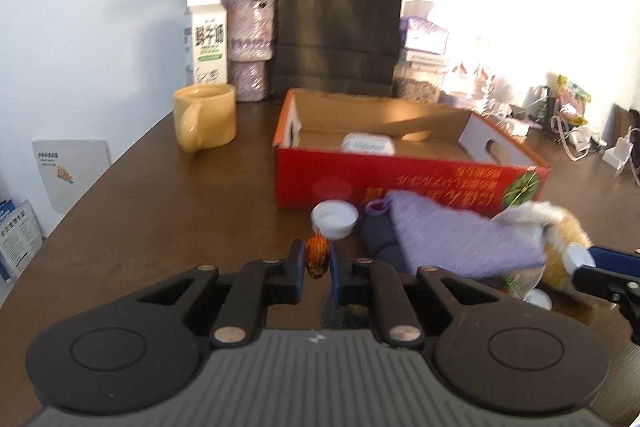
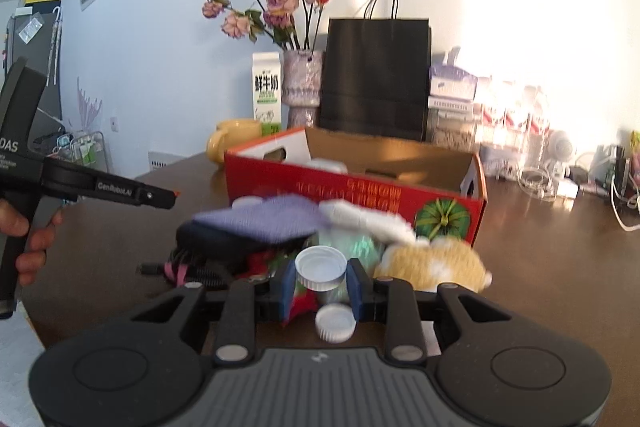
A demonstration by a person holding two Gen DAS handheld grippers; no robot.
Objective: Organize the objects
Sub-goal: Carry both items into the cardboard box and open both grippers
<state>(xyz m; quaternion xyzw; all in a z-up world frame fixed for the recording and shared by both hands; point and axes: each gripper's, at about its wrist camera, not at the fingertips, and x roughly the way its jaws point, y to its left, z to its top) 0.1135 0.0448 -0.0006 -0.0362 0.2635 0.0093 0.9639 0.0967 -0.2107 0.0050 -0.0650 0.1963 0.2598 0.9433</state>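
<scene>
The left gripper is clamped on a small brown-orange walnut-like nut, its long axis upright between the fingertips, just before the red cardboard box. The right gripper pinches a clear bottle by its white cap, the cap facing the camera, before that box.

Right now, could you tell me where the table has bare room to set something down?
Bare wood lies left of the red box, in front of the yellow mug, out to the table edge. The box floor is mostly bare beside a white item. Crowded: the pile before the box, with purple cloth, plush toy and white cap.
</scene>
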